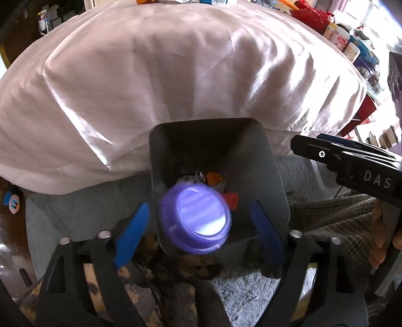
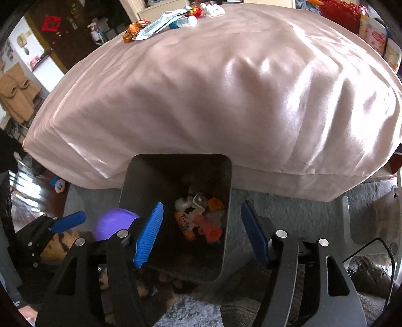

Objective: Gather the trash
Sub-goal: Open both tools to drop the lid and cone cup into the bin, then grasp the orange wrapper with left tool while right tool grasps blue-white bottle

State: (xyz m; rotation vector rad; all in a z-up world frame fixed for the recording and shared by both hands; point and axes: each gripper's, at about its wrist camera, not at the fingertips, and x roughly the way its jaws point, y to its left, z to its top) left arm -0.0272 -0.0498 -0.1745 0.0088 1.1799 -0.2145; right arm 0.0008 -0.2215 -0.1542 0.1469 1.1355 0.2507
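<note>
A dark grey trash bin (image 1: 276, 186) stands on the carpet against the bed, with wrappers and red caps at its bottom (image 2: 201, 221). A purple plastic bowl (image 1: 196, 221), motion-blurred, is in the air over the bin's near rim, between the spread blue pads of my left gripper (image 1: 198, 226) and touching neither. It shows in the right wrist view (image 2: 113, 222) beside the bin. My right gripper (image 2: 201, 231) is open and empty above the bin (image 2: 140, 176). More trash, wrappers and a small bottle (image 2: 165, 24), lies at the bed's far edge.
A bed with a pink satin cover (image 1: 160, 83) fills the view behind the bin. A cluttered shelf with jars (image 1: 344, 37) stands at the right. A duck plush (image 2: 59, 185) lies on the floor at the left. Grey carpet (image 1: 251, 291) is underfoot.
</note>
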